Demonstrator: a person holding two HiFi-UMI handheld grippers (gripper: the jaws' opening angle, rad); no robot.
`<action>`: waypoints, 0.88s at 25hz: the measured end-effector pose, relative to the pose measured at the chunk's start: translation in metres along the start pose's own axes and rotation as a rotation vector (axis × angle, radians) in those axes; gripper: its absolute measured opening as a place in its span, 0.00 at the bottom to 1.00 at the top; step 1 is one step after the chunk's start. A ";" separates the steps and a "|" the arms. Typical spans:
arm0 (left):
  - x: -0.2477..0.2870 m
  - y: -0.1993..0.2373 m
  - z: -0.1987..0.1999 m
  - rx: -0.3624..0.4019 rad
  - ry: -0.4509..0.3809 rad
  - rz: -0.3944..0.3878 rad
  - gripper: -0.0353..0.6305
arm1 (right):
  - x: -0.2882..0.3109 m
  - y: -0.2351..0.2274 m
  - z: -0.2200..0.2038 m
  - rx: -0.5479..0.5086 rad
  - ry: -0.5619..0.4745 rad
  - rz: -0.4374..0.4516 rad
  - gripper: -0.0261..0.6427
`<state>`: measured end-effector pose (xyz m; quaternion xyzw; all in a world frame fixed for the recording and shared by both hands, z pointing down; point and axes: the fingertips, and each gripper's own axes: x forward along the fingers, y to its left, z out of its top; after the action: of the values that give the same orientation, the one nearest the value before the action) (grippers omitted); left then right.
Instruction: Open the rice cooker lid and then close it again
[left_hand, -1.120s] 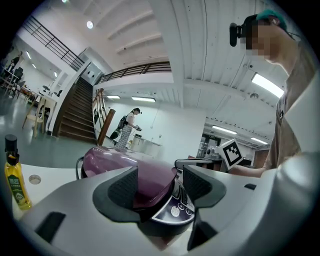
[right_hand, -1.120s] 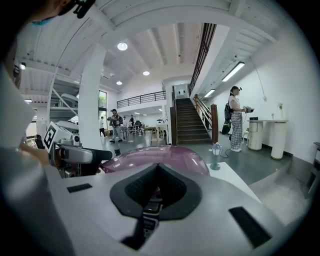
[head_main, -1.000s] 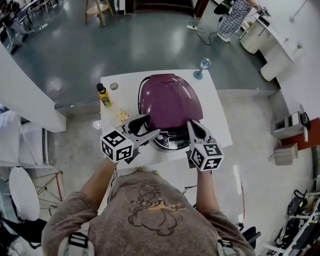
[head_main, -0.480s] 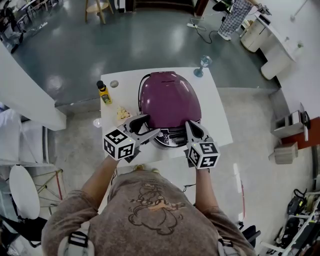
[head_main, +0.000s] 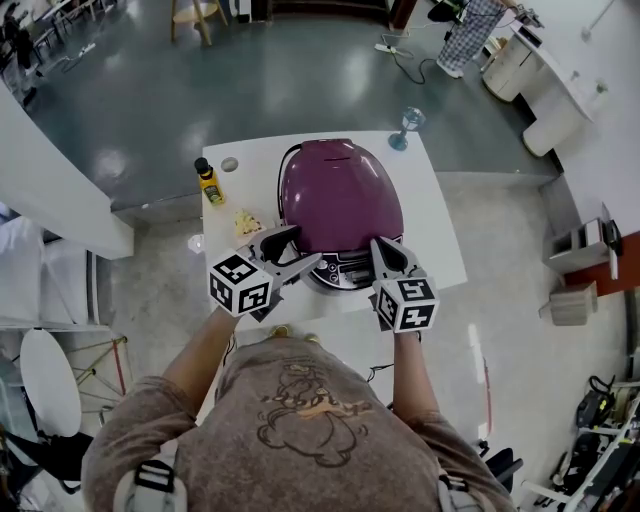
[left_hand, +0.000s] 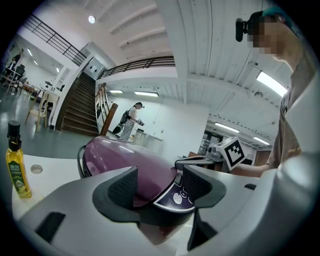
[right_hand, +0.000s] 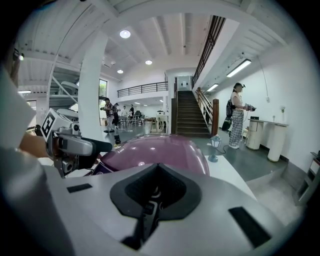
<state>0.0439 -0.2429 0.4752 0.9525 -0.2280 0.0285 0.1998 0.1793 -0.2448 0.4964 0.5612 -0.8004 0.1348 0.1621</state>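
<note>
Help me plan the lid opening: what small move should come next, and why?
Probably ease the left gripper forward onto the front panel of the rice cooker, where a lid release would likely sit. The lid is shut, the left jaws stand apart facing that panel, and the right gripper has its jaws together beside it.

We log the rice cooker (head_main: 340, 205) mid-surface (head_main: 440, 250), spanning from near the far edge to near the front edge. A bottle (head_main: 208, 182) stands by the far left corner, with a small disc (head_main: 229, 164) just beside it on the cooker side. A crumpled bit (head_main: 246, 224) lies between the left edge and the cooker. A stemmed glass (head_main: 405, 128) is at the far right corner. The left claw (head_main: 305, 248) is at the cooker's near left, and the right claw (head_main: 380, 248) at its near right.
</note>
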 end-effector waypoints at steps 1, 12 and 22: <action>0.000 0.000 0.000 0.001 0.001 0.001 0.50 | -0.001 0.000 0.000 -0.003 0.004 -0.001 0.05; -0.001 0.000 -0.006 0.006 0.011 0.009 0.50 | 0.001 0.005 -0.006 -0.111 0.101 0.003 0.04; 0.005 -0.001 -0.005 -0.019 0.007 -0.018 0.48 | 0.003 0.006 -0.009 -0.139 0.167 0.007 0.04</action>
<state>0.0491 -0.2421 0.4799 0.9524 -0.2191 0.0279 0.2100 0.1733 -0.2414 0.5058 0.5328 -0.7934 0.1260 0.2662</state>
